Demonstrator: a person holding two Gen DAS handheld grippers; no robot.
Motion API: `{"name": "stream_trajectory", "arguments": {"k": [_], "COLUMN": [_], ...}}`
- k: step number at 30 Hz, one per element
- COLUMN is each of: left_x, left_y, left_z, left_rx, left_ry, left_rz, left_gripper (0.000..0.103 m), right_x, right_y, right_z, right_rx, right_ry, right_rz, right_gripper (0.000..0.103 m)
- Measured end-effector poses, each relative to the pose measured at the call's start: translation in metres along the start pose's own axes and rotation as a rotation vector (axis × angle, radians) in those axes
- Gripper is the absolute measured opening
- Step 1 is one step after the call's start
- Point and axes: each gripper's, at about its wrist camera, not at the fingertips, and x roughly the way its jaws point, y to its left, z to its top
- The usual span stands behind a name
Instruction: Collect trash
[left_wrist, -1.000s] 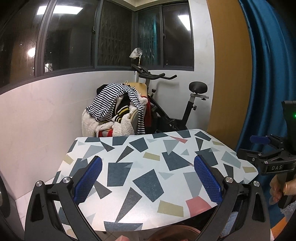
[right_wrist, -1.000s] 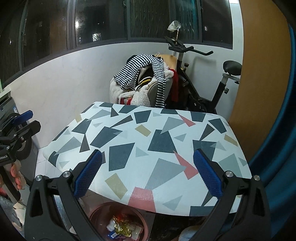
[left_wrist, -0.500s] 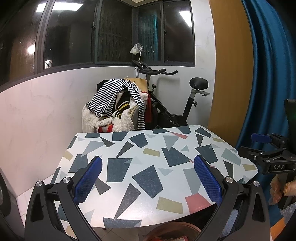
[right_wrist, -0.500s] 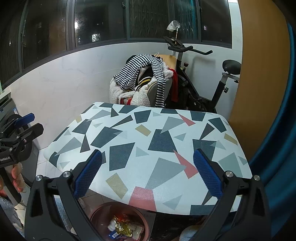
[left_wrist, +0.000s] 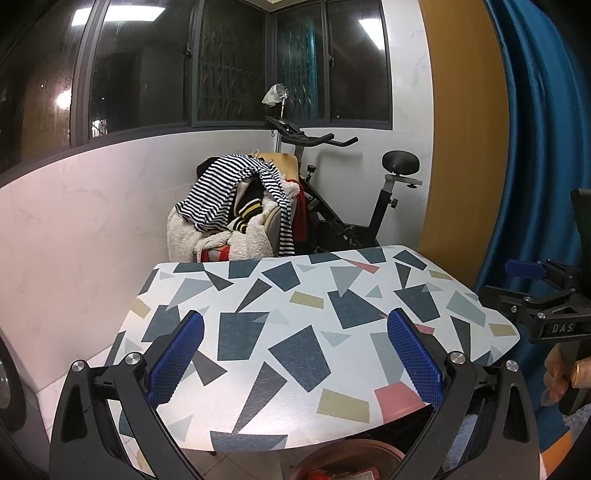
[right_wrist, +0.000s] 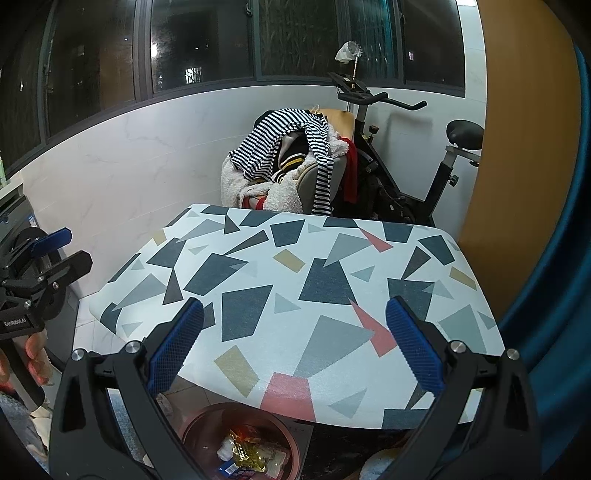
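A brown bin (right_wrist: 240, 439) stands on the floor under the table's near edge, holding wrappers (right_wrist: 247, 448); its rim also shows in the left wrist view (left_wrist: 351, 461). The table (left_wrist: 295, 332) has a patterned top of grey, blue, pink and tan shapes; I see no trash on it (right_wrist: 295, 295). My left gripper (left_wrist: 295, 354) is open and empty, above the table's near edge. My right gripper (right_wrist: 295, 350) is open and empty, above the near edge and the bin. Each gripper shows in the other's view: the right (left_wrist: 535, 295), the left (right_wrist: 40, 258).
Behind the table a chair piled with clothes (left_wrist: 240, 214) and an exercise bike (left_wrist: 351, 206) stand against the white wall. A blue curtain (left_wrist: 535, 147) hangs at the right. A wooden panel (left_wrist: 461, 129) stands beside it.
Both grippers have risen and drawn back slightly; the table sits lower in both views. The jaws stay open.
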Motion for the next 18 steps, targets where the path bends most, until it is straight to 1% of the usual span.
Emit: {"name": "stream_trajectory", "arguments": {"k": [9, 18], "left_x": [-0.0008, 0.0018], "left_y": [-0.0006, 0.0004], "left_z": [-0.0019, -0.0005], "left_rx": [0.011, 0.010], "left_ry": [-0.008, 0.006], "left_rz": [0.011, 0.032], "left_gripper": [0.097, 0.097], "right_x": [0.0000, -0.0004], "right_y": [0.0044, 0.0048], "right_z": [0.0002, 0.0002], "right_rx": [-0.001, -0.002], "right_ry": [0.001, 0.001], "right_rz": [0.000, -0.002], "right_gripper": [0.097, 0.097]}}
